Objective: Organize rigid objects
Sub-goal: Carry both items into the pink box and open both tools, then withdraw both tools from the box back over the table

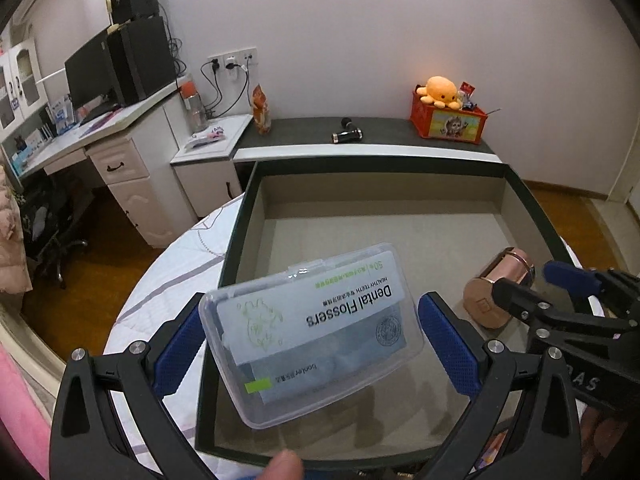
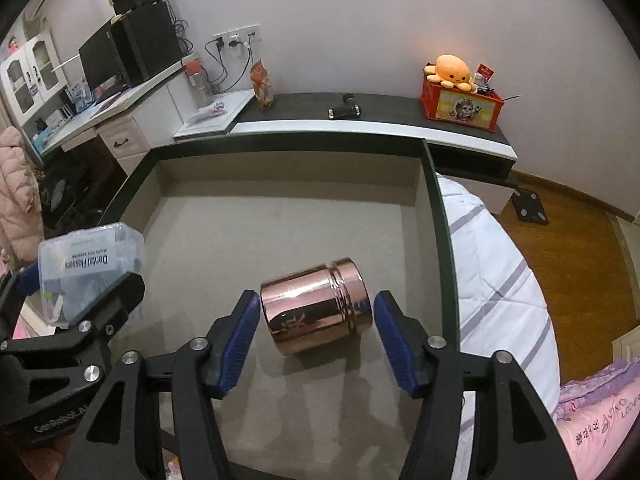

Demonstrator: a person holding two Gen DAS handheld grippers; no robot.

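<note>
A clear plastic box labelled Dental Flossers (image 1: 316, 336) hangs tilted above the near left part of a dark-rimmed tray (image 1: 376, 160) with a grey lining. My left gripper (image 1: 312, 304) is shut on its two short ends. In the right wrist view the same box (image 2: 88, 256) shows at the left in the left gripper (image 2: 76, 280). A shiny copper canister (image 2: 316, 312) lies on its side on the tray floor (image 2: 280, 220). My right gripper (image 2: 316, 298) straddles it, open, with a gap at the right pad. The canister (image 1: 484, 304) and right gripper (image 1: 528, 280) also show at the right of the left wrist view.
The tray rests on a white quilt with purple stripes (image 2: 492, 280). Behind it runs a low dark shelf holding a red box with an orange plush octopus (image 1: 448, 120) and a small black object (image 1: 347, 135). A white desk with a monitor (image 1: 92, 68) stands left. A thumb (image 1: 284, 466) shows below.
</note>
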